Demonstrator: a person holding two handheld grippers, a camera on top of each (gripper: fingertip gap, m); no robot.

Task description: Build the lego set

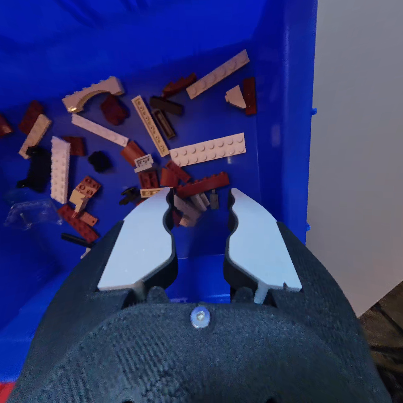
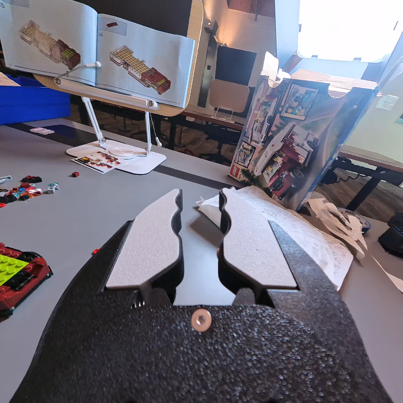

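Note:
My left gripper (image 1: 200, 192) is open above the inside of a blue bin (image 1: 277, 109), near its right wall. Nothing is pressed between its pads. Below the fingertips on the bin floor lie a long dark red brick (image 1: 202, 185), some light grey bricks (image 1: 192, 207) and a small dark grey piece (image 1: 214, 199). A white two-row plate (image 1: 207, 149) lies just beyond. My right gripper (image 2: 200, 192) is open and empty above a grey table (image 2: 87, 218). White printed paper bags (image 2: 294, 229) lie just beyond and under its right finger.
The bin holds several more white, tan, dark red and black bricks. On the table are a dark red model with a lime plate (image 2: 17, 274), small loose pieces (image 2: 24, 189), an open booklet (image 2: 98, 50) on a white stand (image 2: 122, 157), and a set box (image 2: 294, 139). The left tips stand about 4 centimetres off the white two-row plate (image 1: 207, 149).

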